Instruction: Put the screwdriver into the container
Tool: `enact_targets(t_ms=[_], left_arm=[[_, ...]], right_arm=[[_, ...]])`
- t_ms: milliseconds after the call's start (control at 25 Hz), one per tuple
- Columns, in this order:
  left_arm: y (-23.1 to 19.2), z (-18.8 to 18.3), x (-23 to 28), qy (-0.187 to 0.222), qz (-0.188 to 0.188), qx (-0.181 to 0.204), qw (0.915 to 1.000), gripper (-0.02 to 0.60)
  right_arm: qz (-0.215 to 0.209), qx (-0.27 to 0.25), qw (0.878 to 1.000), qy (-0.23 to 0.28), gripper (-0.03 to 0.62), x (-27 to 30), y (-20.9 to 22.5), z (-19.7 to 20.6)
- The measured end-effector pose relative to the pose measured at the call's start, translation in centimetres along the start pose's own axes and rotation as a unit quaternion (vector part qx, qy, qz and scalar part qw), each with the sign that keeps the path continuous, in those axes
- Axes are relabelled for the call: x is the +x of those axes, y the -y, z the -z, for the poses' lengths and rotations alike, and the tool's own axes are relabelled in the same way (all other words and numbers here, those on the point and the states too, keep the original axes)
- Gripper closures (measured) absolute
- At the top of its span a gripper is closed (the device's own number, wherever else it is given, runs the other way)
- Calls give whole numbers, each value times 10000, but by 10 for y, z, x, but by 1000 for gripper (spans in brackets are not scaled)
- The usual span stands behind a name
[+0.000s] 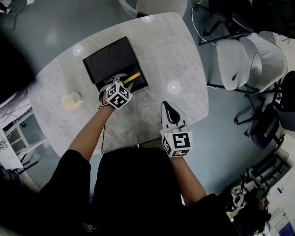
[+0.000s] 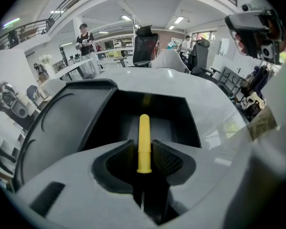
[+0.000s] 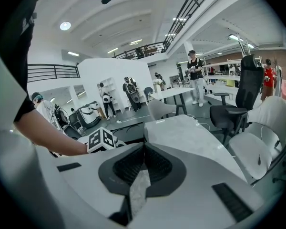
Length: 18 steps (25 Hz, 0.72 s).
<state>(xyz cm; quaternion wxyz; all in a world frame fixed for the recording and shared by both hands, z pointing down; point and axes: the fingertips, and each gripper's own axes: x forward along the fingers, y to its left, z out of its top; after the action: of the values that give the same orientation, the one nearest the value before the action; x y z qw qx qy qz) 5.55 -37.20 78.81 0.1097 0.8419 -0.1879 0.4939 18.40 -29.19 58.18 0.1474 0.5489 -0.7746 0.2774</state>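
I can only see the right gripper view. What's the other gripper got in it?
Observer: A yellow-handled screwdriver sits between the left gripper's jaws.
Operator: Is it in the black container yet?
Observer: It's over the container's near right corner. The jaws look slightly apart, not squeezing it.
Operator: Anything else nearby?
Observer: A cream cup stands left of the container, apart from it.
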Motion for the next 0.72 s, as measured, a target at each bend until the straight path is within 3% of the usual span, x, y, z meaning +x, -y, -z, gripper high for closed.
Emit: enact_targets(t_ms=[200, 400, 520, 720], left_arm=[[-6, -5, -13, 103, -174, -86, 9998, 426], [-8, -22, -44, 483, -406, -489, 9968, 426], [-6, -34, -80, 773, -655, -398, 9941, 426], [14, -48, -165, 1649, -1034, -733, 9781, 426]], right_arm=[[94, -55, 9999, 77, 582, -11, 8, -1], [181, -94, 9997, 149, 582, -30, 17, 3], [121, -195, 9995, 219, 582, -40, 7, 3], [-15, -370, 9984, 431, 582, -64, -23, -3]])
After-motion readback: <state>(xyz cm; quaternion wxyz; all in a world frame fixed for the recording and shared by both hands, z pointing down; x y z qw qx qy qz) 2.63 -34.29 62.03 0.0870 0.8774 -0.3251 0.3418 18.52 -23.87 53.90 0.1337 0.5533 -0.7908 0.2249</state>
